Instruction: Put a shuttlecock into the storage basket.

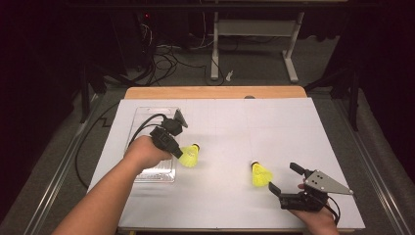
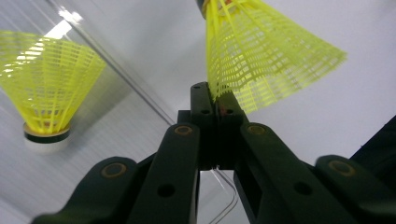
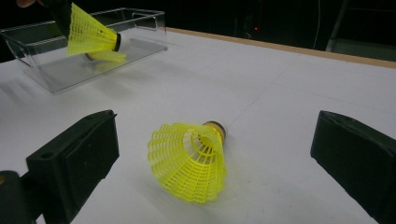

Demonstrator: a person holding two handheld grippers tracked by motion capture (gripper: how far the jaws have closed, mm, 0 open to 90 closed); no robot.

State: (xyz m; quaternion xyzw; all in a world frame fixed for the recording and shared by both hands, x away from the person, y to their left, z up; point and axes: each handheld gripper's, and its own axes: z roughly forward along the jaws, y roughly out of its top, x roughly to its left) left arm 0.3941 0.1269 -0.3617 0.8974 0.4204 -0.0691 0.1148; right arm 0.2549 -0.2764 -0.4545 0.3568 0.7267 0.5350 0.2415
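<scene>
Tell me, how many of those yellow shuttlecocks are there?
3. One shuttlecock is pinched by its skirt in the left claw. A second shuttlecock sits in the clear plastic box. A third shuttlecock lies on the white table before the open right claw.

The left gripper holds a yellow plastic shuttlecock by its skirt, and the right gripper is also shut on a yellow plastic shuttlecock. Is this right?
Not quite. The left gripper does pinch a yellow plastic shuttlecock by its skirt, but the right gripper is open: in the right gripper view its jaws stand wide apart, the second shuttlecock lying untouched on the white table.
</scene>
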